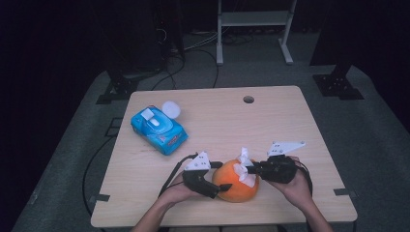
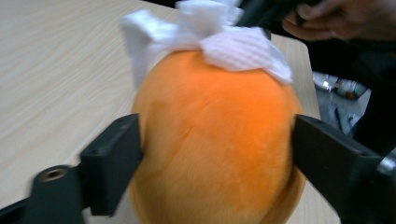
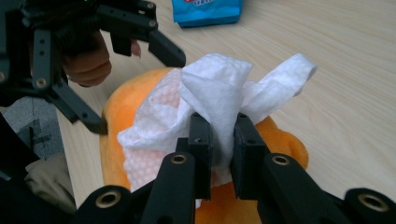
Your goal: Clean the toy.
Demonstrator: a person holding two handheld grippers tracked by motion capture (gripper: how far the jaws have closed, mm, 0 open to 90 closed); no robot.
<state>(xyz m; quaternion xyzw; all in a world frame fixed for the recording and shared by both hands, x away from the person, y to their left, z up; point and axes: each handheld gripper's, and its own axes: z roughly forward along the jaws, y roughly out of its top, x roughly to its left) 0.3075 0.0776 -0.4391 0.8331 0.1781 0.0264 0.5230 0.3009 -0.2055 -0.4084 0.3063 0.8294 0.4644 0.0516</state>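
- At the bottom centre of the high view I see my two forearms come in, each hand gripping its tool over the near edge of the worktop [image 1: 145,208], a pale wood slab with rounded corners.
- My left tongs [image 1: 212,181] stand spread wide around the orange plush ball [image 1: 232,186]; in the left gripper view a jaw sits just beside each flank of the ball, and I cannot tell whether they press it.
- My right tongs [image 3: 223,135] are pressed together on the white wipe [image 3: 219,88], pinching its bunched middle on top of the ball.
- The ball rests on the worktop at the lower centre of the high view, the wipe draped over its crown.
- Left of centre lies a blue wipes pack [image 1: 158,128], with a small white round object [image 1: 171,109] touching its far end.
- Near the far edge the worktop has a round cable hole [image 1: 248,99].
- Beyond, grey floor [image 1: 367,140] with black cables [image 1: 169,72] and black stand feet; at the top centre a white metal frame [image 1: 254,19] stands against the dark room.
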